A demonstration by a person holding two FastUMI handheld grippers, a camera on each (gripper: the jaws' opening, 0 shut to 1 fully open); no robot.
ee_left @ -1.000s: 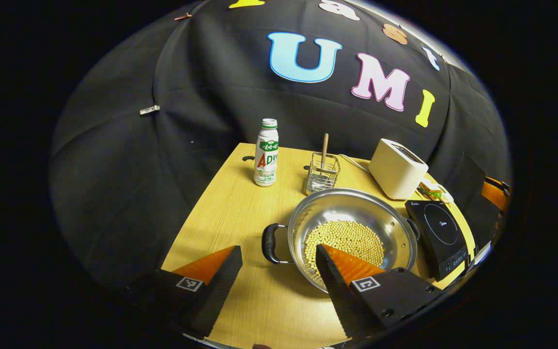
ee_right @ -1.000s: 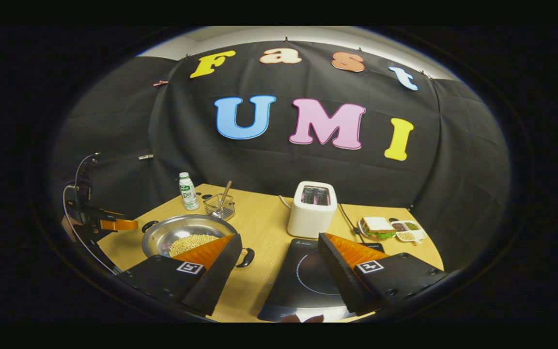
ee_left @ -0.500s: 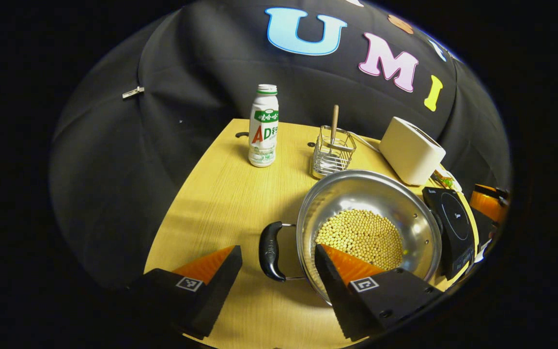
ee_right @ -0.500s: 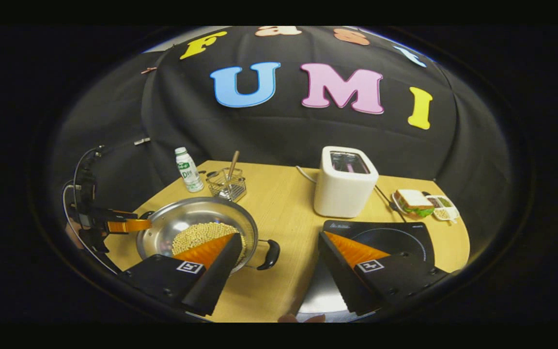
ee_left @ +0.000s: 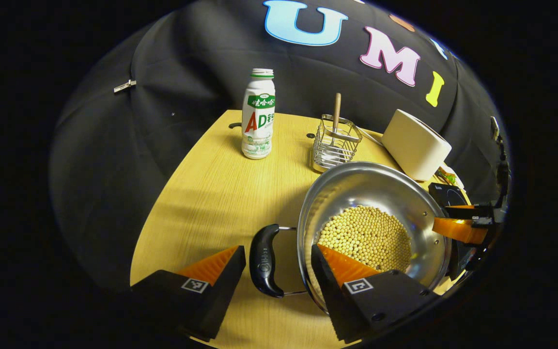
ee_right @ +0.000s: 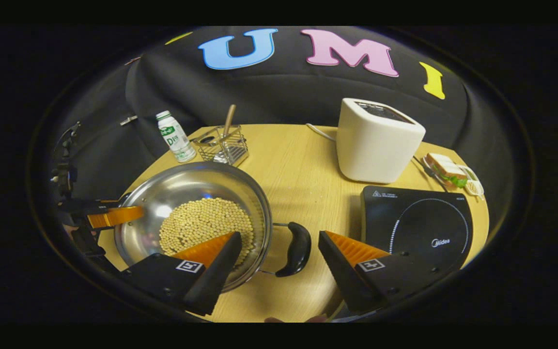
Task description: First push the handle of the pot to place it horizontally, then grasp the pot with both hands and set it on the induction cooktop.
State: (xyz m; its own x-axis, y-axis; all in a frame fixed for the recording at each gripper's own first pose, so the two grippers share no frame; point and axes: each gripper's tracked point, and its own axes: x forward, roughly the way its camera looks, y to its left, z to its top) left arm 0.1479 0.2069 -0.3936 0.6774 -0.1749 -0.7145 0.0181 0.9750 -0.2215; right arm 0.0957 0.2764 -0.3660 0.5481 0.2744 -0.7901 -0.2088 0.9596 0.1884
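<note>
A steel pot (ee_left: 356, 186) with soybeans in it stands on the wooden table. Its left black handle (ee_left: 263, 260) lies between the fingers of my left gripper (ee_left: 277, 264), which is open and not pressing on it. In the right gripper view the pot (ee_right: 187, 186) sits at left, and its right black handle (ee_right: 296, 248) lies between the spread fingers of my open right gripper (ee_right: 279, 248). The black induction cooktop (ee_right: 419, 223) lies just right of the pot. The cooktop (ee_left: 446, 194) peeks out behind the pot's far rim, beside the right gripper (ee_left: 458, 229).
A white toaster (ee_right: 378, 140) stands behind the cooktop, with a sandwich plate (ee_right: 446, 167) to its right. A drink bottle (ee_left: 258, 114) and a wire basket (ee_left: 334, 143) holding a wooden-handled utensil stand behind the pot. The left gripper (ee_right: 109, 216) shows at the pot's far side.
Both grippers have come down and forward toward the pot. Each handle now sits between a gripper's open fingers. The pot has not moved.
</note>
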